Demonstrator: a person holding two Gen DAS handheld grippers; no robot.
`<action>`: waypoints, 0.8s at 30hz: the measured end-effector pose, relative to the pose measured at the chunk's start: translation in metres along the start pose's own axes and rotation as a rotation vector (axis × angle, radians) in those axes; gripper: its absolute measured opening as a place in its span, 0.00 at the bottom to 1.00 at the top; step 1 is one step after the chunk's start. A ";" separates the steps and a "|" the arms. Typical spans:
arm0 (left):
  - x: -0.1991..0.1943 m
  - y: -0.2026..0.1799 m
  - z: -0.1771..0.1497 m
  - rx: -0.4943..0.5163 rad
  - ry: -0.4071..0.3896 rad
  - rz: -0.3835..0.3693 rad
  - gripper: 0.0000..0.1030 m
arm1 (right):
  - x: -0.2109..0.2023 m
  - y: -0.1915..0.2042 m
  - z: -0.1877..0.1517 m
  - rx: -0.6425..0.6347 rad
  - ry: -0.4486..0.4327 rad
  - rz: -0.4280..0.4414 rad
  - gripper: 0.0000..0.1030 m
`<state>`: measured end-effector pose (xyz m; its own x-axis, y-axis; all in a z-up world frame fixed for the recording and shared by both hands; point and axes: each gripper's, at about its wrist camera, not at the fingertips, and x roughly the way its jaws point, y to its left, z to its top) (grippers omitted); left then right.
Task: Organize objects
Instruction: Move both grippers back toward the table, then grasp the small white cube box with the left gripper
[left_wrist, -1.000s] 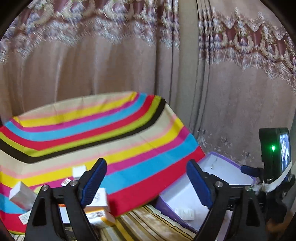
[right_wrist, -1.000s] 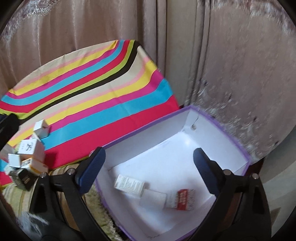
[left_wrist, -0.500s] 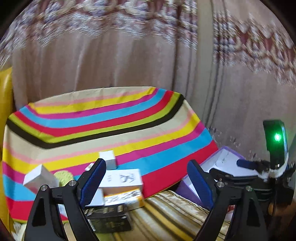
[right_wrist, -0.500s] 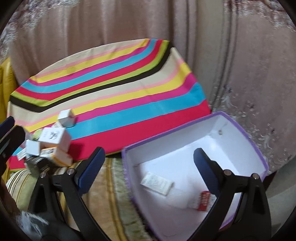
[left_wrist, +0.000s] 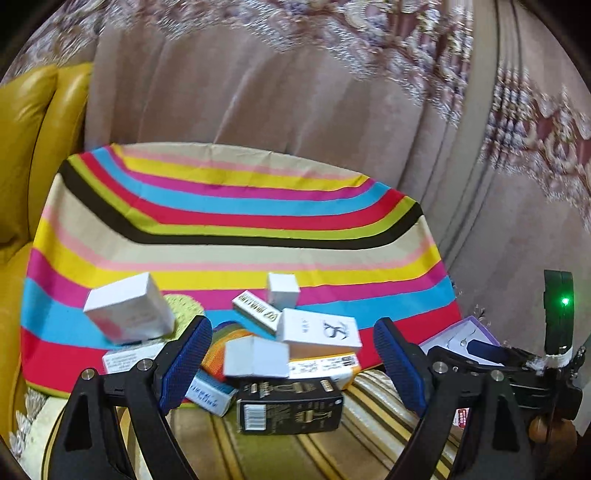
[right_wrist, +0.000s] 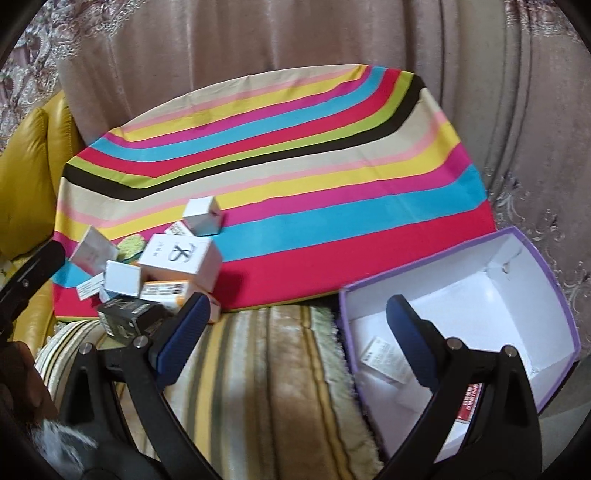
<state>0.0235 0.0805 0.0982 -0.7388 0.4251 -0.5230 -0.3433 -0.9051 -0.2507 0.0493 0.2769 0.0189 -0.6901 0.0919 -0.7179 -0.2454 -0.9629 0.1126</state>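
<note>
Hovering with jaws spread and empty, the left gripper (left_wrist: 291, 365) faces the black carton (left_wrist: 290, 406) at six o'clock of the box pile; judged step: choosing a pick. Right gripper (right_wrist: 295, 339), also released, hangs beside the purple bin (right_wrist: 554, 295) at three o'clock. Farther, a white box (left_wrist: 319, 329) shows brush-script, unreadable.

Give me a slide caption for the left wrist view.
Open left gripper faces a pile of small boxes on a striped cloth.
</note>
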 end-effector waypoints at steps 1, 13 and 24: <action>0.000 0.005 0.000 -0.010 0.005 0.003 0.88 | 0.002 0.003 0.001 -0.001 0.006 0.006 0.95; 0.018 0.053 -0.004 -0.170 0.108 -0.101 0.87 | 0.018 0.044 0.008 -0.050 0.034 0.092 0.95; 0.070 0.073 -0.010 -0.280 0.305 -0.205 0.74 | 0.033 0.058 0.009 -0.053 0.073 0.121 0.95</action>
<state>-0.0475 0.0447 0.0348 -0.4531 0.6151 -0.6453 -0.2638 -0.7839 -0.5621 0.0063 0.2258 0.0080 -0.6605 -0.0424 -0.7496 -0.1255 -0.9781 0.1659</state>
